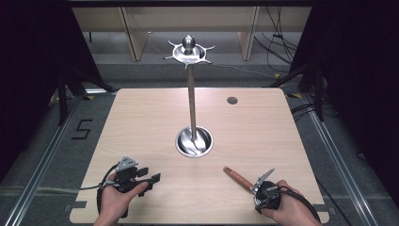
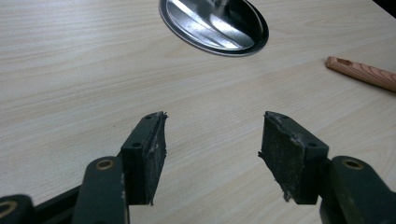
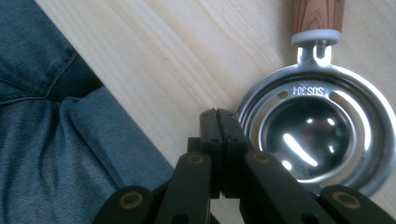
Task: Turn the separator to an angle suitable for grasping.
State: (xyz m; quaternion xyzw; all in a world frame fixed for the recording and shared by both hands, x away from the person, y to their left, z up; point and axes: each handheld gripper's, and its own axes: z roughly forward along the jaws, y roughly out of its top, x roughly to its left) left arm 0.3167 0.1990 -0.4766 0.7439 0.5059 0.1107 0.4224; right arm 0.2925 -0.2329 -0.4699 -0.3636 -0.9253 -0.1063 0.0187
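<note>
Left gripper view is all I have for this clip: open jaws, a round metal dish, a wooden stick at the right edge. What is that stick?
Observer: It is the handle of a slotted steel spoon, like an egg separator, lying flat on the table.
Operator: Is the right gripper on it?
Observer: Its jaws are shut, with the tips at the spoon's rim. I cannot tell whether they pinch the rim.
Operator: And the dish?
Observer: It is the foot of a tall stand, whose pole rises to a ring of hooks with nothing hanging on them.
</note>
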